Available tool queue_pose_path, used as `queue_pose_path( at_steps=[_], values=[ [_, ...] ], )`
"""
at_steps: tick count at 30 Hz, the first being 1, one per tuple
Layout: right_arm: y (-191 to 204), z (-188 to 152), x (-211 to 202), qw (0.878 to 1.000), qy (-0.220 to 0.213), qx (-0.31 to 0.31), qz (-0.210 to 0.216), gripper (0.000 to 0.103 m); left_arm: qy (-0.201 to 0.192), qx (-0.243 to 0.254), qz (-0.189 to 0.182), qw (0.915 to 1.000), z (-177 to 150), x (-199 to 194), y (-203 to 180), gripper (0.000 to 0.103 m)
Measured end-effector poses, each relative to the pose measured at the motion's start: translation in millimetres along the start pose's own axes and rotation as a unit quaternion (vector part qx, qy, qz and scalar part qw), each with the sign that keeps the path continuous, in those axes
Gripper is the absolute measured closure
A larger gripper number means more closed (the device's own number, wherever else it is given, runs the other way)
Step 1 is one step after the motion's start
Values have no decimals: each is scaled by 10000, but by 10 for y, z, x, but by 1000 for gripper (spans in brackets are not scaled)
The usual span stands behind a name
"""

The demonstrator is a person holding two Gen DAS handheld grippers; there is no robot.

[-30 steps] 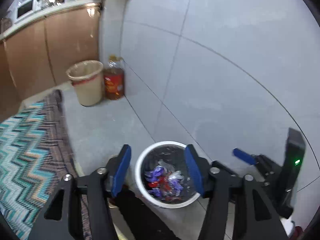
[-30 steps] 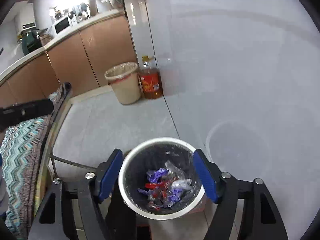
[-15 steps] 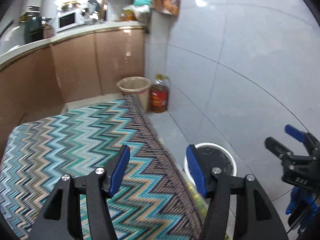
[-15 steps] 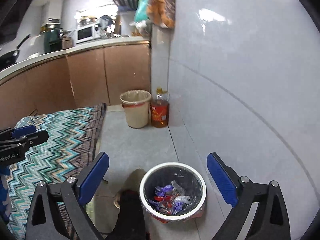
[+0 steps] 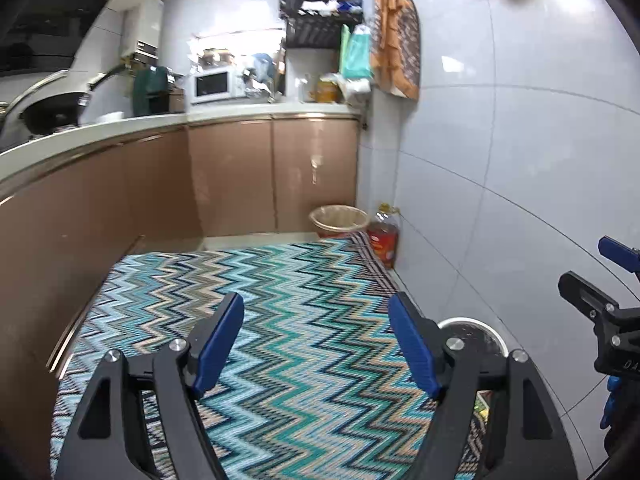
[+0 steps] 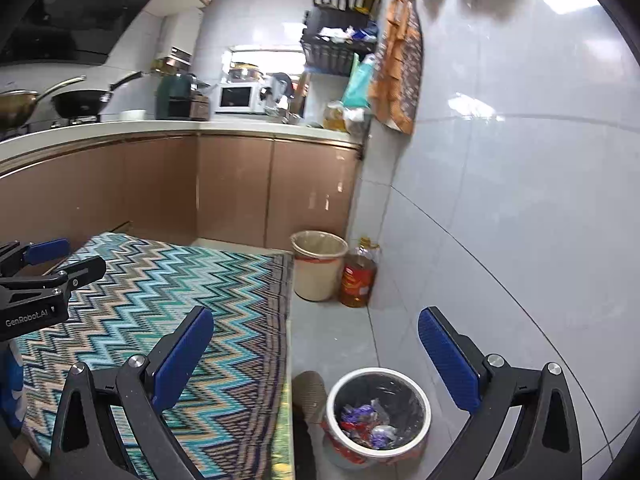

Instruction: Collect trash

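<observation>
Zigzag teal cloth (image 5: 304, 320) fills my left view now, where a second ago both cameras looked straight down into the small bin; I've lifted both tools and swung them left, off the bin and over the covered surface. My left gripper (image 5: 316, 344) hangs above the cloth, its jaws opening with nothing between the blue pads, only the pattern showing through the gap. A second ago it stood narrower, straddling the bin mouth. Going right, the white-rimmed trash bin (image 6: 378, 412) sits low on the grey floor, near the wall and just beside the cloth's right edge; its black liner holds purple, red and silver wrappers (image 6: 366, 424), same pile as before as far as I can see. In the left view only a sliver of its rim shows behind the right finger. My right gripper (image 6: 316, 356) is up above the bin, jaws opening to their widest, empty, bin below and between them but untouched. Far back, a tan bin (image 6: 319, 264) and an oil bottle (image 6: 359, 274) stand by the cabinets, unmoved. My read: the drop is done, both tools are free, and I'm scanning for the next piece. No loose trash is visible on the cloth or floor, so this may be the last of it.
</observation>
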State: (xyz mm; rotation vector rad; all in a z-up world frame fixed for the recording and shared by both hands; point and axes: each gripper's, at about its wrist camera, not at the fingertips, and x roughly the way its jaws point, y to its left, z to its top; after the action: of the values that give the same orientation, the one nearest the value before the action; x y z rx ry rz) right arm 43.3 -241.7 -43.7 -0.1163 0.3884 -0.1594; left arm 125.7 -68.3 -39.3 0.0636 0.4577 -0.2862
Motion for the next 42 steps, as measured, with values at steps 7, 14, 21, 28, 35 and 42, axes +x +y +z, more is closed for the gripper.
queue_pose_path(
  at_steps=[7,14,21,28,35,42],
  values=[
    [351,53,-292,9993,-286,-230,53,0,-303,-132,454,9984,-133,-440,230,25],
    [580,67,-495,9973,-582,-441,76,0,-703,-289,935,9927,-170,-784,371,24],
    [764,39,-621,9957,-708,-524,273,0,-1005,-272,1250,9867,-196,-1020,393,19],
    [857,29,-741,9943,-829,-577,332,0,-1198,-296,1291,9839,-224,-1143,376,19],
    [892,8,-832,9937,-899,-566,349,0,-1280,-305,1288,9829,-242,-1223,338,19],
    [901,4,-893,9933,-949,-527,392,0,-1305,-241,1228,9835,-252,-1266,301,19]
  ],
)
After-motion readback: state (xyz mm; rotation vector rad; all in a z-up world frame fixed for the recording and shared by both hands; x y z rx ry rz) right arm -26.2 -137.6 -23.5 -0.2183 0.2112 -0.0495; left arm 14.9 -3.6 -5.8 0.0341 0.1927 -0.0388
